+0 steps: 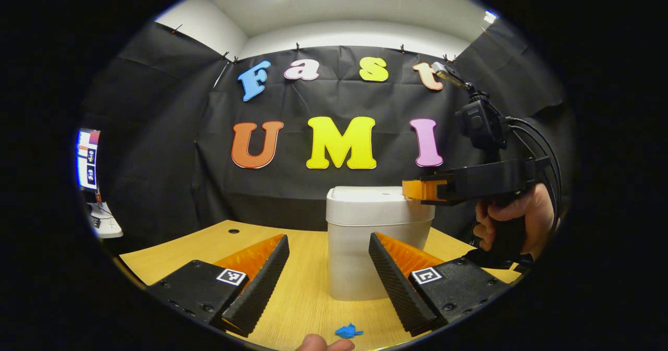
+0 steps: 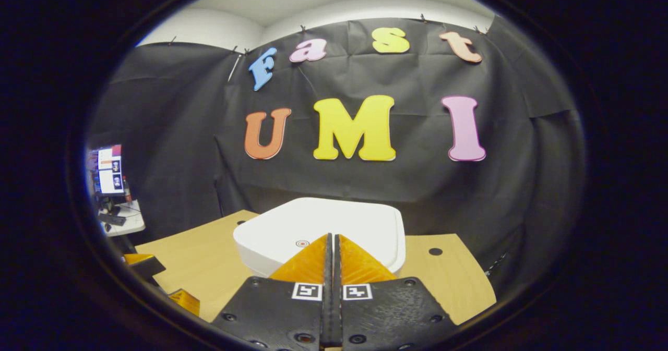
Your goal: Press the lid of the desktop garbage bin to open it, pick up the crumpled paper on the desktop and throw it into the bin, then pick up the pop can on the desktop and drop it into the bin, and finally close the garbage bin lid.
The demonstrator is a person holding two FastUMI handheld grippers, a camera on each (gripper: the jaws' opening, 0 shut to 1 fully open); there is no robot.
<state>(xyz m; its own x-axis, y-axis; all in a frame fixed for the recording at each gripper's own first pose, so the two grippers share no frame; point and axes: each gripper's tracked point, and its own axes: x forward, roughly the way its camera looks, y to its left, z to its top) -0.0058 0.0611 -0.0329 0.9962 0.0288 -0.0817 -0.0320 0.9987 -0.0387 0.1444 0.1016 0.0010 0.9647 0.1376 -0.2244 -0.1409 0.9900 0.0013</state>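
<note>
The white desktop bin (image 1: 378,236) stands on the wooden table with its lid (image 2: 323,226) down. In the left gripper view my left gripper (image 1: 329,267) is open, low over the table, and the bin sits just beyond its fingers. A small blue crumpled paper (image 1: 348,331) lies on the table close under that gripper. My right gripper (image 2: 331,236) is shut with nothing in it, its tips over the near part of the lid by a small red mark (image 2: 302,243). From the left gripper view, the right gripper (image 1: 412,190) reaches level over the lid's right edge; I cannot tell whether it touches.
A hand (image 1: 514,218) holds the right gripper's handle at the right of the bin. A fingertip (image 1: 323,344) shows at the table's near edge. The table (image 2: 198,257) has a cable hole (image 2: 435,251) right of the bin. A monitor (image 2: 109,176) stands far left.
</note>
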